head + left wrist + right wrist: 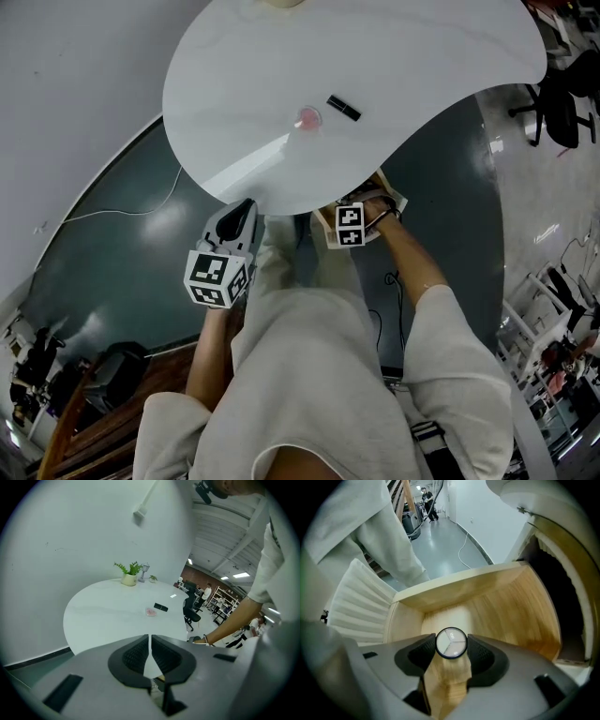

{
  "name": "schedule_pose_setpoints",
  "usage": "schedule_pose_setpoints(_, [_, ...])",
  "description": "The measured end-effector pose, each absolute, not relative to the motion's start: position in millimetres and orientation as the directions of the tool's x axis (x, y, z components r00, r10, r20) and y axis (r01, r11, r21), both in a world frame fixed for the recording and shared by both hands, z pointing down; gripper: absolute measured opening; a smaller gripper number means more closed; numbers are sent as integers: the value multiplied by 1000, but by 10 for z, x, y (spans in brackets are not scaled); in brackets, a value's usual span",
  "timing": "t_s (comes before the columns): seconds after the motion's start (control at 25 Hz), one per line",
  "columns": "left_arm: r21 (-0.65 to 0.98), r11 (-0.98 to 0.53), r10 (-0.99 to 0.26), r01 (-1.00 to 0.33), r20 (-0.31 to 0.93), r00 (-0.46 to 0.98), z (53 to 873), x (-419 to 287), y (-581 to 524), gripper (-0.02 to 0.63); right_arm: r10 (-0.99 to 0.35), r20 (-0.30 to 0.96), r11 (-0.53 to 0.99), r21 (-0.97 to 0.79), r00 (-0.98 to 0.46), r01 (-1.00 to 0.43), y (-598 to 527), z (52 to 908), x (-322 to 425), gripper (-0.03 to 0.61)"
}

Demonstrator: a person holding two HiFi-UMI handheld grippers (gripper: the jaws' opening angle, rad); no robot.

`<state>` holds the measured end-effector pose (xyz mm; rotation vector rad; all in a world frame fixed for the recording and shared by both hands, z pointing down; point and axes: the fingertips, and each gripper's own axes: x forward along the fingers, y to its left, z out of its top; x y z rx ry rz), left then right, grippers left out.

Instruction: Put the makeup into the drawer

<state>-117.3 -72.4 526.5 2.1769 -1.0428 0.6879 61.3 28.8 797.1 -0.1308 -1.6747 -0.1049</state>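
My right gripper (451, 644) is shut on a small round compact (451, 642) with a pale lid split into three parts. It points down into an open wooden drawer (525, 602). In the head view the right gripper (354, 217) sits over the drawer (395, 198) at the white table's near edge. A pink round makeup piece (307, 119) and a black stick-shaped one (343, 108) lie on the table (234, 84). My left gripper (244, 212) hovers at the table edge, shut with nothing in it (150, 654). Ahead of it are the pink piece (151, 612) and the black one (161, 607).
A potted plant (129, 576) and a small ornament (145, 569) stand at the table's far side by the white wall. A black office chair (562, 103) is beyond the table. The person's pale clothing (365, 536) hangs close to the drawer's left. The floor is dark (122, 272).
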Motion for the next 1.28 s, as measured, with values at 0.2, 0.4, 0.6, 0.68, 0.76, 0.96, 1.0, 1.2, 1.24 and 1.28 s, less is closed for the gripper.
schedule_pose_setpoints(0.2, [301, -479, -494, -825, 684, 537, 5297, -1203, -691, 23, 49, 995, 986, -34, -92, 165, 301, 8167, 584, 209])
schedule_pose_setpoints(0.4, [300, -458, -501, -837, 691, 521, 5363, -1258, -648, 23, 63, 994, 983, -47, -85, 178, 328, 8314, 537, 209])
schedule_pose_setpoints(0.6, [293, -457, -492, -840, 703, 513, 5443, -1292, -594, 23, 76, 994, 983, -61, -84, 171, 360, 8406, 498, 210])
schedule_pose_setpoints(0.68, [290, -455, -495, -842, 703, 511, 5446, -1313, -599, 23, 100, 991, 983, -85, -84, 162, 395, 8443, 483, 210])
schedule_pose_setpoints(0.76, [289, -453, -500, -843, 701, 509, 5444, -1321, -613, 23, 127, 989, 982, -114, -79, 152, 427, 8471, 495, 240])
schedule_pose_setpoints(0.96, [290, -456, -502, -842, 697, 512, 5452, -1294, -598, 23, 98, 987, 987, -79, -130, 143, 373, 8359, 412, 287])
schedule_pose_setpoints(1.0, [293, -457, -502, -840, 695, 515, 5454, -1280, -587, 23, 84, 986, 987, -63, -144, 149, 370, 8307, 390, 281])
schedule_pose_setpoints(1.2, [302, -475, -504, -827, 677, 537, 5436, -1169, -590, 23, 33, 978, 981, 8, -206, 191, 366, 8004, 304, 275])
schedule_pose_setpoints(1.24, [302, -480, -505, -824, 673, 540, 5425, -1150, -590, 23, 26, 977, 980, 18, -213, 200, 371, 7952, 296, 276])
schedule_pose_setpoints(1.28, [303, -483, -505, -822, 670, 544, 5414, -1129, -586, 23, 20, 976, 978, 26, -218, 208, 384, 7906, 295, 276])
